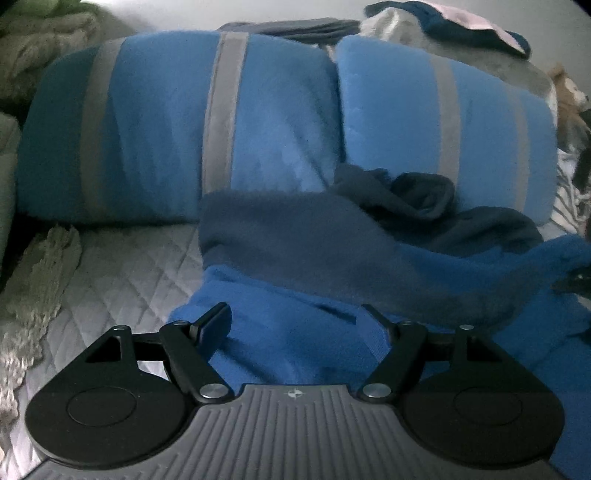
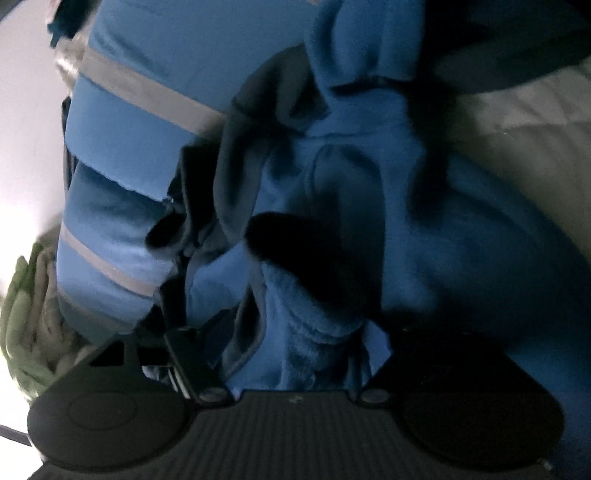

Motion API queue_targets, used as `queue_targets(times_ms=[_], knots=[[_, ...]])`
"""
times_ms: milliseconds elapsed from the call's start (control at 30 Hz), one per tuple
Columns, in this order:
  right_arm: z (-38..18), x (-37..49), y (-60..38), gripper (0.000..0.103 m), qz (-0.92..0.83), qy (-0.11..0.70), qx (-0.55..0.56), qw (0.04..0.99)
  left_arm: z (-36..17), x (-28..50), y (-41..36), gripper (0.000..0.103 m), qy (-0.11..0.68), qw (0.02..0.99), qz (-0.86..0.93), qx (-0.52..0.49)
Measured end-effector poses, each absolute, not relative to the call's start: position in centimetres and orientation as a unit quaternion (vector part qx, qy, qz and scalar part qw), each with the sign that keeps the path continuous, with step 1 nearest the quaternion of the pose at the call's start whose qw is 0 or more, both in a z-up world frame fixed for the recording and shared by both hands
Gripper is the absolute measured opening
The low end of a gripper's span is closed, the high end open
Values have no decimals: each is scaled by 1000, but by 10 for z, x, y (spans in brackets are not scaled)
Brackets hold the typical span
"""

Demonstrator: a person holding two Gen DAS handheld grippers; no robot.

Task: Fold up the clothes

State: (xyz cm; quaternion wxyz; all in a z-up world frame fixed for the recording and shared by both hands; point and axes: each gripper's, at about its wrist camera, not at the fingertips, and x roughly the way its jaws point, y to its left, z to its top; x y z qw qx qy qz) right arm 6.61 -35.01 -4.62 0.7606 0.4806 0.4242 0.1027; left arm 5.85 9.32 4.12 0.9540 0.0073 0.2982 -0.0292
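A bright blue fleece garment (image 1: 295,347) with a dark navy band (image 1: 288,236) lies crumpled on the bed. My left gripper (image 1: 293,317) is open and low over it; the fleece lies between the two fingers, and the right fingertip is sunk into the cloth. In the right wrist view the same garment (image 2: 369,184) bunches up close to the lens, with a dark opening in its folds. My right gripper (image 2: 291,325) has its linkage arms spread wide, and its fingertips are buried under the fleece. At the right edge of the left wrist view the cloth rises up.
Two light blue rolled cushions with grey stripes (image 1: 166,129) (image 1: 443,129) lie across the bed behind the garment. A grey quilted cover (image 1: 122,280) shows at left, with a beige fringed throw (image 1: 40,280). More clothes (image 1: 443,22) and a plush toy (image 1: 569,96) lie at the back right.
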Motion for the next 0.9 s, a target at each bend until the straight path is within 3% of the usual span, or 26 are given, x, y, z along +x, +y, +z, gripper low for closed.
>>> queue_targets(times_ms=[67, 200, 533, 900], knots=[[-45, 65, -351, 64, 101, 422, 481, 762, 40, 61, 98, 74, 306, 952, -28, -9], [-44, 63, -353, 27, 97, 416, 481, 765, 39, 65, 106, 74, 318, 947, -20, -39], [9, 52, -361, 24, 99, 330, 419, 840, 36, 72, 119, 74, 336, 940, 1, -59], [14, 50, -368, 24, 85, 329, 407, 848, 35, 91, 136, 74, 372, 928, -13, -27]])
